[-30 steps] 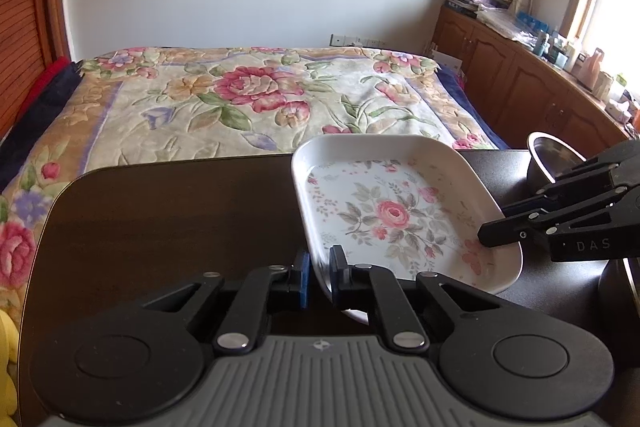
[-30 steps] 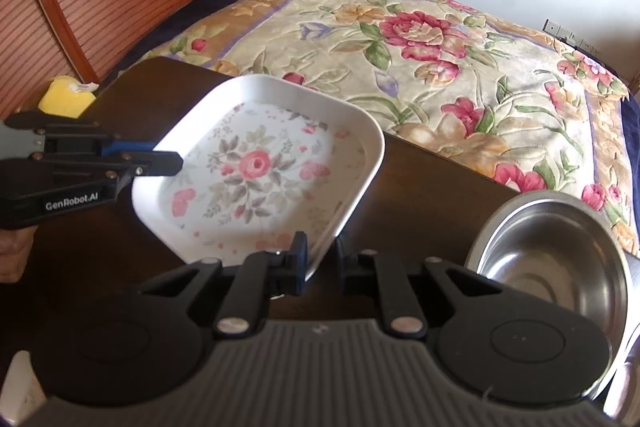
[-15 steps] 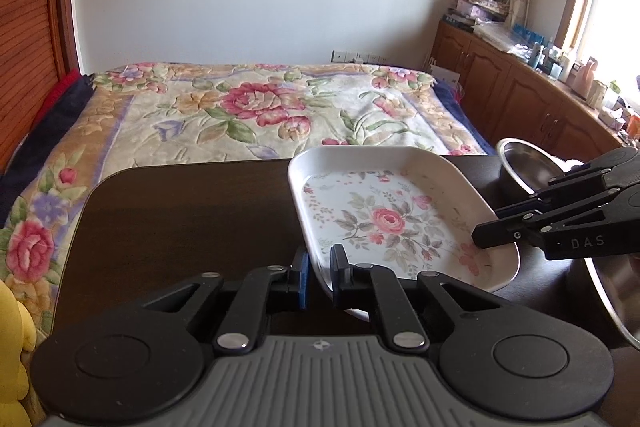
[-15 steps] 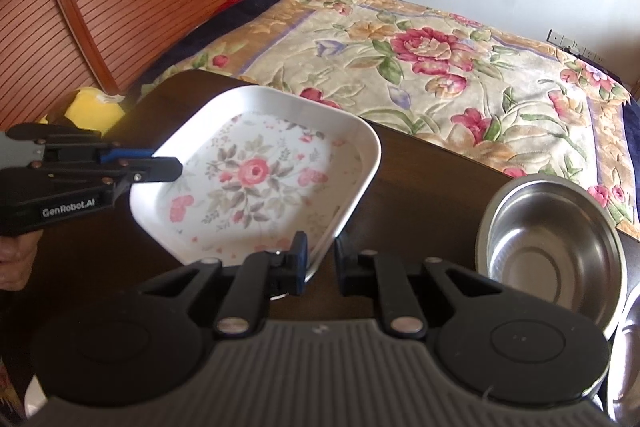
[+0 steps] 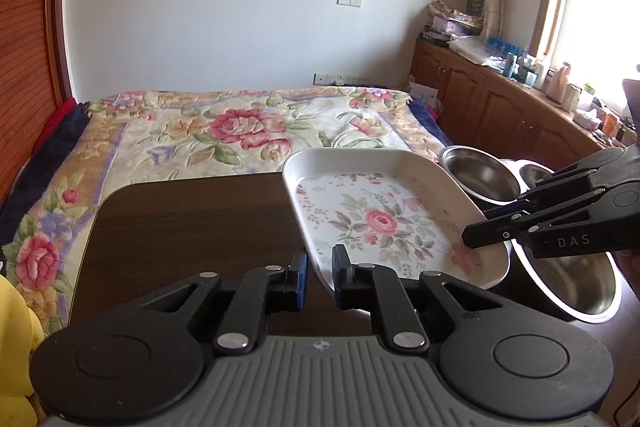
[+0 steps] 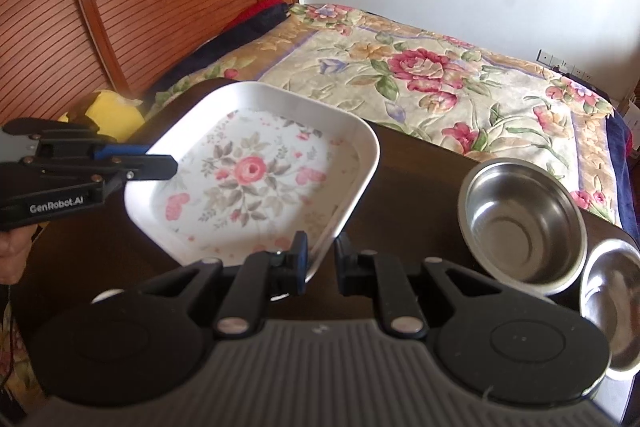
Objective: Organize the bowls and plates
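A white square plate (image 5: pixel 380 223) (image 6: pixel 256 183) with a pink rose print hangs level above the dark table (image 5: pixel 192 227) (image 6: pixel 416 179). My left gripper (image 5: pixel 320 277) is shut on the plate's near-left rim. In the right wrist view the left gripper (image 6: pixel 160 163) clamps that rim from the left. My right gripper (image 6: pixel 322 259) is shut on the opposite rim. In the left wrist view the right gripper (image 5: pixel 500 231) reaches in from the right. Steel bowls (image 5: pixel 480 175) (image 6: pixel 524 219) stand on the table's right side.
A large steel bowl (image 5: pixel 572 283) lies partly under the plate's right corner, and another steel bowl (image 6: pixel 616 307) sits at the table's right end. A floral bed (image 5: pixel 240 123) runs behind the table, a yellow object (image 6: pixel 112 111) to its left, and wooden cabinets (image 5: pixel 500 107) along the right wall.
Both grippers have risen with the plate held between them. More of the room and the steel bowls on the right have come into view.
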